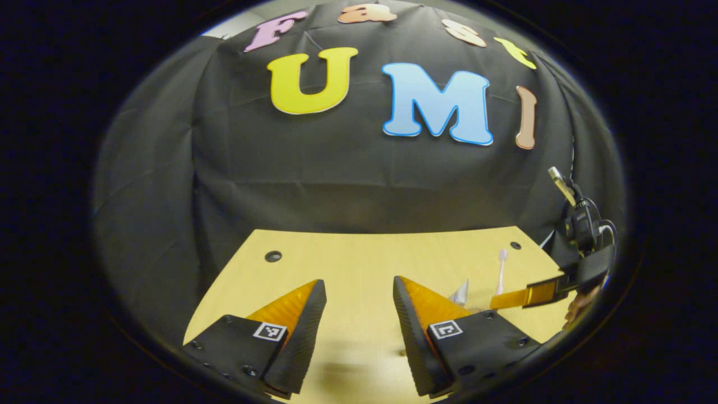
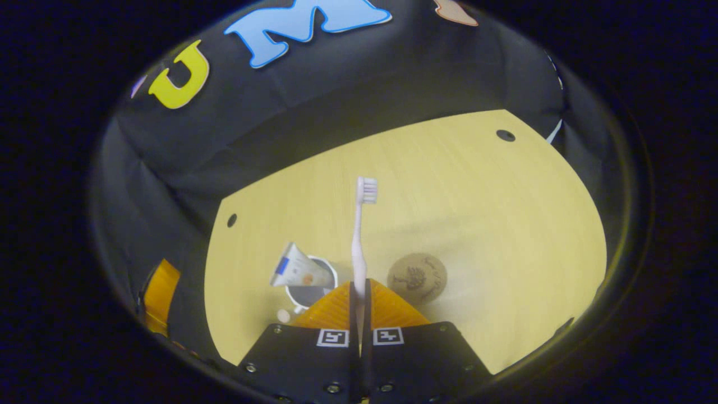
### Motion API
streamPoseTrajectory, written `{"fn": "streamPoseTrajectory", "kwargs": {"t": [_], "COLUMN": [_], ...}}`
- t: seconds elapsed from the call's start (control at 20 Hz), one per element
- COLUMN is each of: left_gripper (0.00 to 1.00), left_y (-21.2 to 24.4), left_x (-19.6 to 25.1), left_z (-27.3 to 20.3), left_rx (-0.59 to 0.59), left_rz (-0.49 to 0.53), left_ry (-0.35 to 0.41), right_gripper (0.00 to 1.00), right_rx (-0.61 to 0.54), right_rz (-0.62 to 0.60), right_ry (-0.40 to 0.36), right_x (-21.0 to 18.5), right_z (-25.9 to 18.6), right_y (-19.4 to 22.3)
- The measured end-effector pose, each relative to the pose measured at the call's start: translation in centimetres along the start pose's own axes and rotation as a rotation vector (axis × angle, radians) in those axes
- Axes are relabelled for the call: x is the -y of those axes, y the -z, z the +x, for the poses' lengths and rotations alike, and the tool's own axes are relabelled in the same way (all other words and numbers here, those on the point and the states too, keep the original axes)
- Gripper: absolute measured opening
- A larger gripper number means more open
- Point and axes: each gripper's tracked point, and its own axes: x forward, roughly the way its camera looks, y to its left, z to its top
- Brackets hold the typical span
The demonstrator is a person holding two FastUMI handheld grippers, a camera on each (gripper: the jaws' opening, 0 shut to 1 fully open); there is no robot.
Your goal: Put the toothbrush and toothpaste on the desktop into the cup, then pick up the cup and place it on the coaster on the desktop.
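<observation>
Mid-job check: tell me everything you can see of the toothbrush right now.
The toothbrush is a slim, pale pink, plastic-looking stick with a white-bristled head at its far end. The right gripper is shut on its handle, with both fingers pressing it, so it points forward along them, held above the yellow desktop. It is not yet in the cup, which sits just to its left with the toothpaste already inside.

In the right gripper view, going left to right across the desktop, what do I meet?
Left gripper at the edge → toothpaste standing in the cup → toothbrush held by the right gripper → coaster.
</observation>
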Motion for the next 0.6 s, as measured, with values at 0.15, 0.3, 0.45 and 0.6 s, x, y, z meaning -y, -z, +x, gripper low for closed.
{"fn": "streamPoseTrajectory", "kwargs": {"t": [0.15,0.3,0.45,0.6], "left_gripper": [0.77,0.78,0.77,0.77], "left_y": [1.0,2.0,3.2,4.2], "left_x": [-4.0,-7.2,-9.1,-9.6], "left_z": [-2.0,-3.8,-5.7,-6.6], "left_rx": [-0.012,-0.029,-0.045,-0.061], "left_rz": [-0.014,-0.026,-0.039,-0.052], "left_ry": [-0.064,-0.123,-0.162,-0.174], "right_gripper": [0.01,0.01,0.01,0.01], "right_rx": [0.082,0.135,0.176,0.203], "right_rz": [0.036,0.027,-0.012,-0.055], "right_ry": [-0.019,-0.005,-0.005,-0.021], "right_x": [-1.8,-2.3,-2.8,-3.0], "right_z": [0.8,2.3,3.2,3.9], "right_y": [-1.6,-1.9,-1.6,-0.8]}}
